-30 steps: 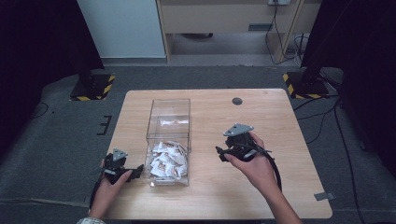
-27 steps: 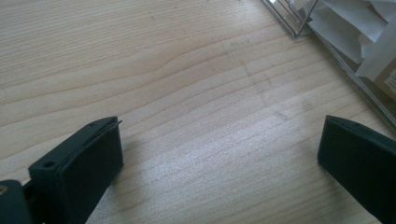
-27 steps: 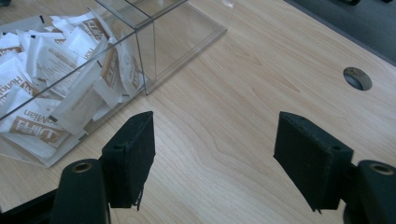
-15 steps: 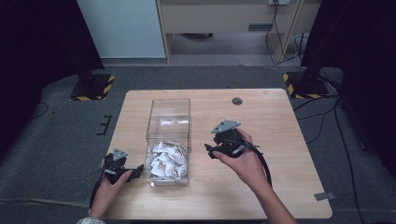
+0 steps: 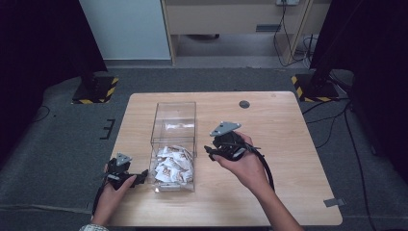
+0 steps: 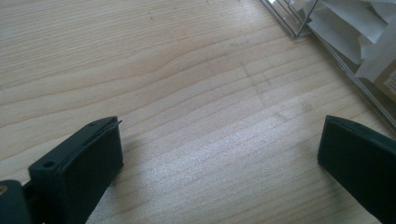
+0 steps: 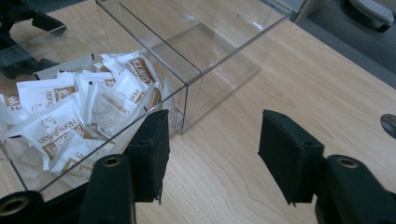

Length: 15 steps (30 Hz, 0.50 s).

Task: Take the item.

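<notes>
Clear plastic box (image 5: 174, 144) stands on the table (image 5: 288, 144), left of centre, long axis running away from the person. Near compartment holds a heap of white-and-brown sachets (image 5: 171, 164); the far compartment looks almost bare, with one pale item I cannot identify. No sachet lies on the table and neither tool carries one, so I judge the work barely begun: nothing taken out yet, the whole heap still to handle.

Right gripper (image 5: 217, 151) is held above the table just beside the box's right wall, tilted toward the sachets. In the right gripper view its jaws stand well apart, empty, with the box corner (image 7: 187, 84) between them farther off.

Left gripper (image 5: 139, 176) sits low at the box's near left corner, hand resting by the table edge. Jaws wide open over bare wood, holding nothing; box wall (image 6: 327, 42) just beyond.
</notes>
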Each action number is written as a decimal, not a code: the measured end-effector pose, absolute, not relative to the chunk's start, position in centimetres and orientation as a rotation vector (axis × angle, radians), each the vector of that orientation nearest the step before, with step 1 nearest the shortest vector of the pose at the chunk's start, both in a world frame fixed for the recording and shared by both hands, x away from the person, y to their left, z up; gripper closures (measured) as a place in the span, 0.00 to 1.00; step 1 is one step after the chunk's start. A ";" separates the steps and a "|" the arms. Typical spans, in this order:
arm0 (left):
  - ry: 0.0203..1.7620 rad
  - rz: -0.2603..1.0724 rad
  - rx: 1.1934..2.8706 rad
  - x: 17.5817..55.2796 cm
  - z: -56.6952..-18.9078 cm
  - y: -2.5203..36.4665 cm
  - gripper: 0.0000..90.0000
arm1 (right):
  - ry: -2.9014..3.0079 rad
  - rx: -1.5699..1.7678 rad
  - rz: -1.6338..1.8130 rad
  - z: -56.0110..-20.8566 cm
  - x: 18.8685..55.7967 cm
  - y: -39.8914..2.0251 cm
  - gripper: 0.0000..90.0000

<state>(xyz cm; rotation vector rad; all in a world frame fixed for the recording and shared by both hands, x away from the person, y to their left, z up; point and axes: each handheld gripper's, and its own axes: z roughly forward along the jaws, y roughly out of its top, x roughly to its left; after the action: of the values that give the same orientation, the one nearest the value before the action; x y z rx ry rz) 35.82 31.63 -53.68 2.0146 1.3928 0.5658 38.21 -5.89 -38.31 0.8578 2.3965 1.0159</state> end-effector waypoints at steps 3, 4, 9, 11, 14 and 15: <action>1.393 0.566 2.015 35.8 -53.7 31.6 0.00 | 2.387 0.861 1.017 -38.3 38.2 -5.7 0.52; 1.393 0.566 2.014 35.8 -53.7 31.6 0.00 | 2.383 0.858 1.019 -38.2 38.2 -5.5 0.52; 1.391 0.565 2.015 35.9 -53.7 31.6 0.00 | 2.402 0.832 1.054 -38.3 38.0 -4.7 0.54; 1.391 0.565 2.015 35.9 -53.7 31.6 0.00 | 2.413 0.821 1.058 -38.4 37.9 -4.3 0.55; 1.391 0.565 2.015 35.9 -53.7 31.6 0.00 | 2.425 0.804 1.064 -38.5 37.9 -3.9 0.57; 1.391 0.565 2.015 35.9 -53.7 31.6 0.00 | 2.431 0.798 1.067 -38.5 37.8 -3.7 0.58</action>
<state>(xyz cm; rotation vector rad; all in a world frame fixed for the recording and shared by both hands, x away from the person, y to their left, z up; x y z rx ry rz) 35.86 31.59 -53.69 2.0148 1.3910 0.5649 37.82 -3.69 -38.50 0.7980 2.4314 1.0672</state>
